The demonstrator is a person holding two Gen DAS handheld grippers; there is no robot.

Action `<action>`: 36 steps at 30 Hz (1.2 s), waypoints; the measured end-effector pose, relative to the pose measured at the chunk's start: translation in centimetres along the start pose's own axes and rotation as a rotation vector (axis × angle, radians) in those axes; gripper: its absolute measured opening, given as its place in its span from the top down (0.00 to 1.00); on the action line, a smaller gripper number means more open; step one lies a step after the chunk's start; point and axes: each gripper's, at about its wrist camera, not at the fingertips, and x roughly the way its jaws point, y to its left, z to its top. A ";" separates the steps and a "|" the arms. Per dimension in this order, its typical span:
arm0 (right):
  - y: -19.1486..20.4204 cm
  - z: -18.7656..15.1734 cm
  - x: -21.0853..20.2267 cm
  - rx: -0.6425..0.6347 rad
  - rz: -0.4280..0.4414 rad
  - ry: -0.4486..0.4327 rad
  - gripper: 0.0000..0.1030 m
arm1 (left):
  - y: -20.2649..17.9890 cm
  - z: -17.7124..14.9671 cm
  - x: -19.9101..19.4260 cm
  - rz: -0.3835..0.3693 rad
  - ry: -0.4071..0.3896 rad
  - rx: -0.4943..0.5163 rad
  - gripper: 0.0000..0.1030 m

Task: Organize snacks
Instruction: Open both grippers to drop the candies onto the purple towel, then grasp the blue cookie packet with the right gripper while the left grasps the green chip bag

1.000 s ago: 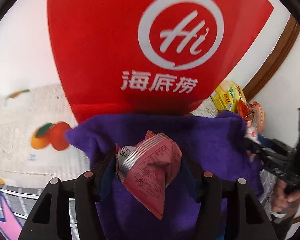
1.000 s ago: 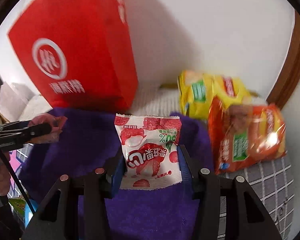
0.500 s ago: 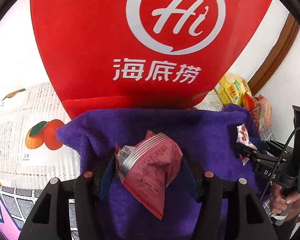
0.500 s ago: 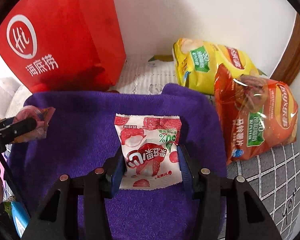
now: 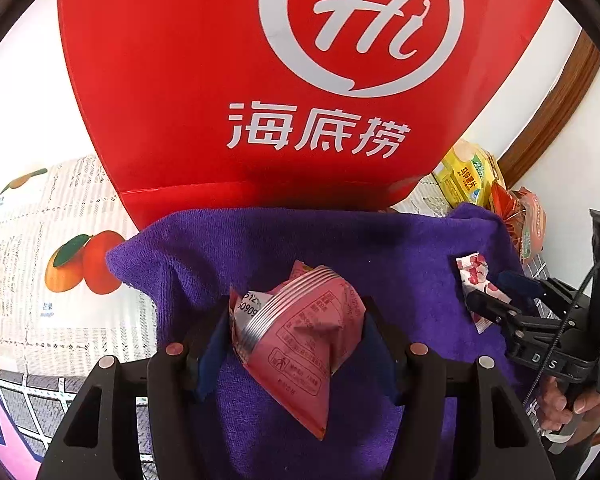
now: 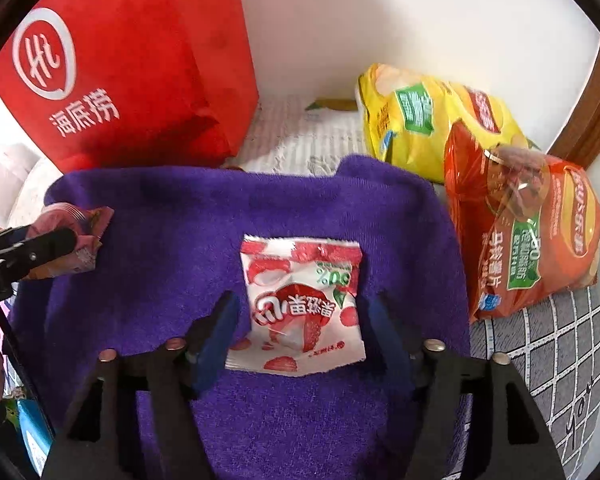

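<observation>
Each gripper – left [image 5: 296,336] clenching a pink packet [image 5: 300,340], right [image 6: 296,312] a lychee packet [image 6: 302,304] – squeezes slick, puffy film that may slip loose.

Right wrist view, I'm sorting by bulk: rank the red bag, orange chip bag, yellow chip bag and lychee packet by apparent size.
1. red bag
2. orange chip bag
3. yellow chip bag, partly hidden, so unsure against orange
4. lychee packet, despite being nearest
</observation>
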 end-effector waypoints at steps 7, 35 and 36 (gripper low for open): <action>0.4 0.4 -2.2 -0.011 -0.013 -0.065 0.24 | 0.2 0.1 -0.2 -0.022 0.014 -0.009 0.35; -1.0 -14.9 -13.9 0.129 0.008 -0.067 0.27 | -1.0 -8.5 -14.7 0.070 -0.120 0.009 0.24; -0.9 -15.9 -13.6 0.123 0.008 -0.058 0.31 | -0.6 -9.3 -15.1 0.072 -0.118 -0.003 0.24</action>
